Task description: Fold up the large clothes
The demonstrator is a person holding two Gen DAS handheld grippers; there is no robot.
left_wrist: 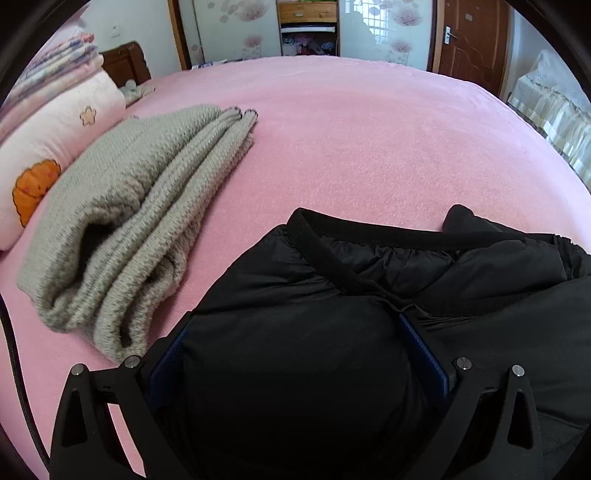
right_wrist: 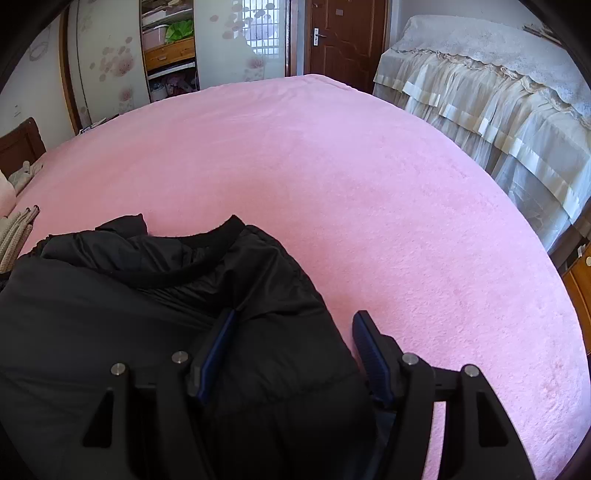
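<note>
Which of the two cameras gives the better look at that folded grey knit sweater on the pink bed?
The left wrist view: the grey knit sweater lies whole, folded beside the black jacket. The right wrist view catches only a sliver of it at the left edge.

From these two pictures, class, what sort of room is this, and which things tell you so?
Most likely a home bedroom: a bed under a pink blanket, a flowered pillow at its head, and a wardrobe with open shelves behind.
</note>
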